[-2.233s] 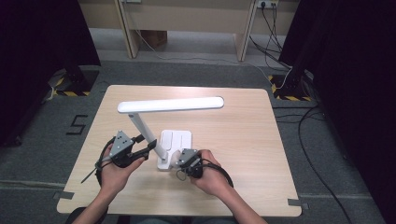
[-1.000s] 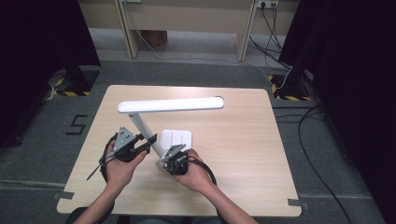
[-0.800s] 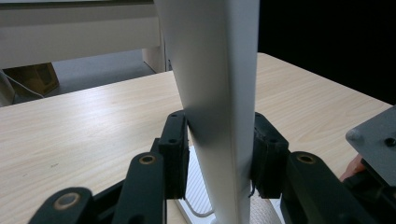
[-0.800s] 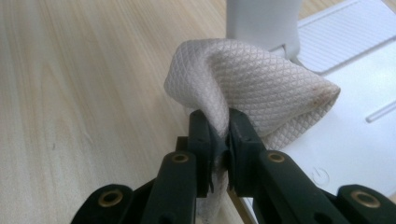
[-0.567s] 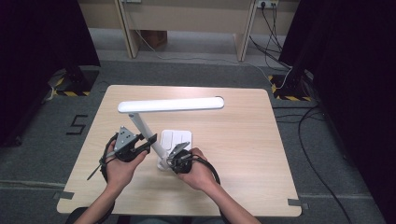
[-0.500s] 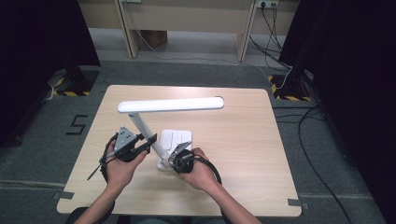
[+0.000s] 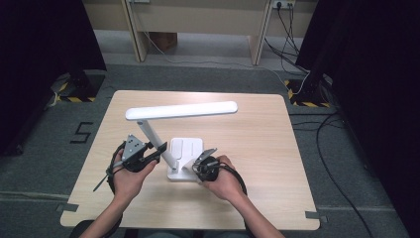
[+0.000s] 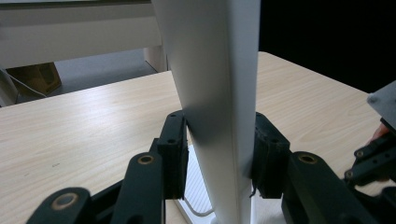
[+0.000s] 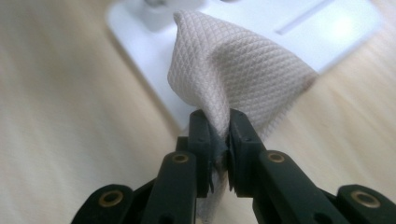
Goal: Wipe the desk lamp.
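Note:
A white desk lamp stands on the wooden table [image 7: 267, 148], with a long flat head [image 7: 181, 110], a slanted stem [image 7: 148, 133] and a flat base [image 7: 187, 148]. My left gripper [image 7: 159, 149] is shut on the lower stem. In the left gripper view the pads press both sides of that stem [image 8: 219, 84]. My right gripper [image 7: 202, 162] sits at the base's near right corner, shut on a beige waffle-weave cloth [image 9: 233, 65]. The cloth bunches up over the white base [image 9: 144, 51] ahead of the right gripper's [image 9: 219, 128] jaws.
The lamp head overhangs the middle of the table. Bare wood stretches to the right and to the far edge. Black cables [image 7: 327, 124] trail on the grey floor to the right, and dark curtains [image 7: 376, 74] hang on both sides.
My right gripper has slid to the right along the lamp base, carrying the cloth with it. The left gripper and the lamp have stayed where they were.

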